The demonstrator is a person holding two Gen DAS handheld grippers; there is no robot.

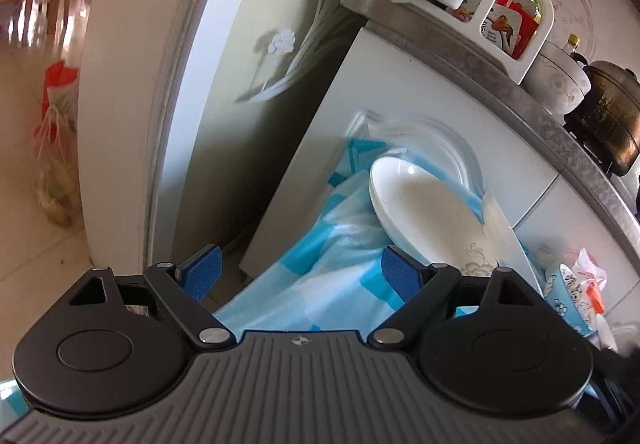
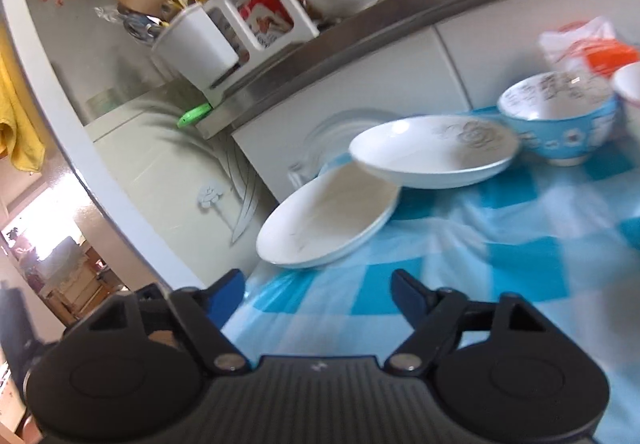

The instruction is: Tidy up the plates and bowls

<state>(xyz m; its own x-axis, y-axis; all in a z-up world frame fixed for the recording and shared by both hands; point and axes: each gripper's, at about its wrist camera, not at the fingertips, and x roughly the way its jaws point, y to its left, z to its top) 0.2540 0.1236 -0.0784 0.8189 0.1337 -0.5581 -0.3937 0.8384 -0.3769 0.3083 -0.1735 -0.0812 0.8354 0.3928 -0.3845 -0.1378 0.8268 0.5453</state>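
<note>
On the blue-and-white checked tablecloth [image 2: 460,264] a plain white plate [image 2: 328,224] lies at the table's left edge. A flower-patterned white plate [image 2: 436,148] rests partly over its far rim. A blue patterned bowl [image 2: 560,124] stands to the right of them, with another bowl's [image 2: 630,92] edge beyond it. My right gripper [image 2: 318,292] hovers short of the plates, open, with only cloth between its fingers. In the left wrist view my left gripper [image 1: 300,268] is open over the cloth. Its right pad [image 1: 400,272] is close to the near rim of the white plates [image 1: 420,216]; contact cannot be told. The blue bowl [image 1: 564,296] shows at the right.
A clear glass dish [image 2: 320,140] sits behind the plates against the white cabinet [image 1: 400,92]. The grey countertop [image 2: 360,52] above carries a white utensil rack [image 2: 240,20], bowls and a dark pot [image 1: 604,116]. Left of the table stand a fridge door [image 1: 248,84] and open floor.
</note>
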